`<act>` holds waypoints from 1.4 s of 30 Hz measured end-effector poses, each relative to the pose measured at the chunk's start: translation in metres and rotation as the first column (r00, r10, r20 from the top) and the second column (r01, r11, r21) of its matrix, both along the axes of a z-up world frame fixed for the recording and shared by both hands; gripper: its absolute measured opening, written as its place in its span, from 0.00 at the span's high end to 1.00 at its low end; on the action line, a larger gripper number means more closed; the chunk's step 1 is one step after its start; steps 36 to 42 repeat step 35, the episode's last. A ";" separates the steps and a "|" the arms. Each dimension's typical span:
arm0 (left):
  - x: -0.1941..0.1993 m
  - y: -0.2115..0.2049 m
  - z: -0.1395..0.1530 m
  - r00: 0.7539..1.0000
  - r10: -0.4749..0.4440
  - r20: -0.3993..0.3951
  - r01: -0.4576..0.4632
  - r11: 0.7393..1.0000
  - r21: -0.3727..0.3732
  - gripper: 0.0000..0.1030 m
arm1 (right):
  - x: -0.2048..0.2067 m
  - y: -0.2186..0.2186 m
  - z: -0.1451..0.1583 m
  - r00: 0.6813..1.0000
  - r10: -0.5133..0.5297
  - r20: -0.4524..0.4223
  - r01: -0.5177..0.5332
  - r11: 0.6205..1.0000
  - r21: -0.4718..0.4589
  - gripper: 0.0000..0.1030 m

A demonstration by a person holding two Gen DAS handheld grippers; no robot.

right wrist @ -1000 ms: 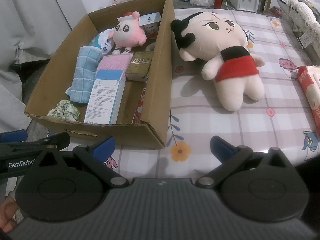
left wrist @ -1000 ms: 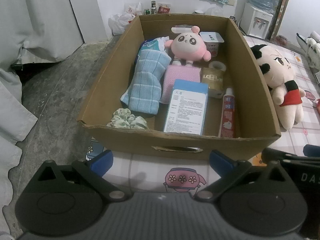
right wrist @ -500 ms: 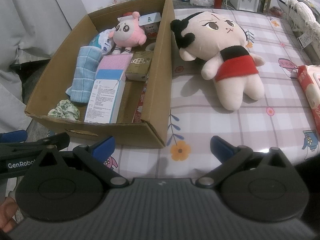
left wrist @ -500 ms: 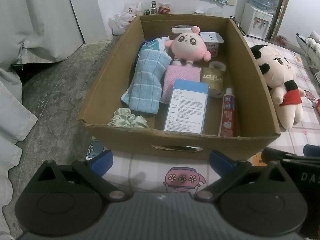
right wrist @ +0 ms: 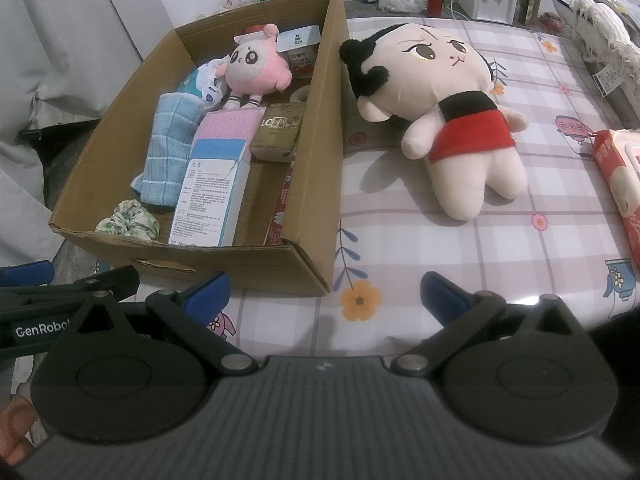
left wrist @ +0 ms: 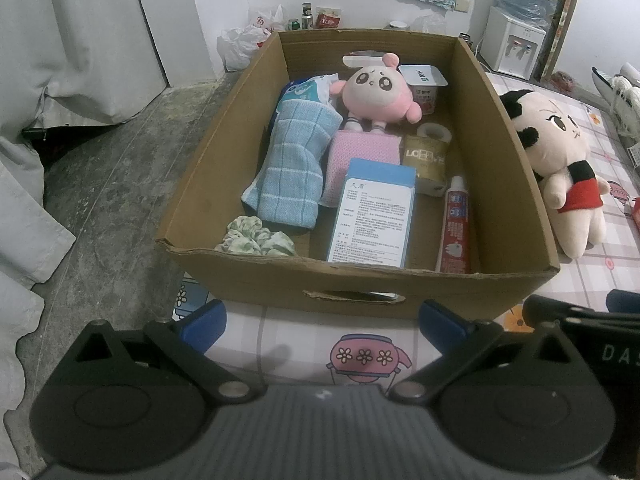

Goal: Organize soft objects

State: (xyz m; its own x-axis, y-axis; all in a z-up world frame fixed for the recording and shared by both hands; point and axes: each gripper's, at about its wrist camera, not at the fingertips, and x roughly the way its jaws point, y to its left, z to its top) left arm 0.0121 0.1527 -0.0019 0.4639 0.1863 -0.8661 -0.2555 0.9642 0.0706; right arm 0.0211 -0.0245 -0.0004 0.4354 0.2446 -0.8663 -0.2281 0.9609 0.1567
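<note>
While both grippers hang near the table edge w/ jaws wide and empty, the left gripper point(left wrist: 322, 320) faces the box point(left wrist: 360, 288), the right gripper point(right wrist: 324, 292) sits off the box's near right corner. Doll point(right wrist: 448, 120), plump plush w/ black hair and red top, lies on the checked cloth point(right wrist: 420, 248) just right of the box, far of the right gripper. Inside: round pink plush point(left wrist: 378, 94) at far end, ribbed blue towel point(left wrist: 294, 168) on left, crinkly green scrunchie point(left wrist: 252, 238) near-left corner.
</note>
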 end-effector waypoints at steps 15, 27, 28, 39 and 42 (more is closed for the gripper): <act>0.000 0.000 0.000 1.000 0.000 0.000 0.000 1.000 0.000 0.00 | 0.000 0.000 0.000 1.000 0.000 0.000 0.000 1.000 0.000 0.01; 0.000 0.001 0.000 1.000 0.001 0.002 -0.001 1.000 0.000 0.00 | -0.001 0.000 0.001 1.000 -0.001 0.001 0.001 1.000 0.001 0.01; 0.001 0.001 0.000 1.000 0.001 0.002 -0.001 1.000 0.000 0.00 | -0.001 0.001 0.001 1.000 0.000 0.002 0.000 1.000 0.000 0.01; 0.001 0.001 0.001 1.000 0.000 0.003 0.000 1.000 0.001 0.00 | -0.002 0.001 0.003 1.000 0.000 0.003 0.000 1.000 0.001 0.01; 0.001 0.001 0.001 1.000 0.000 0.003 0.000 1.000 0.001 0.00 | -0.002 0.001 0.003 1.000 0.000 0.003 0.000 1.000 0.001 0.01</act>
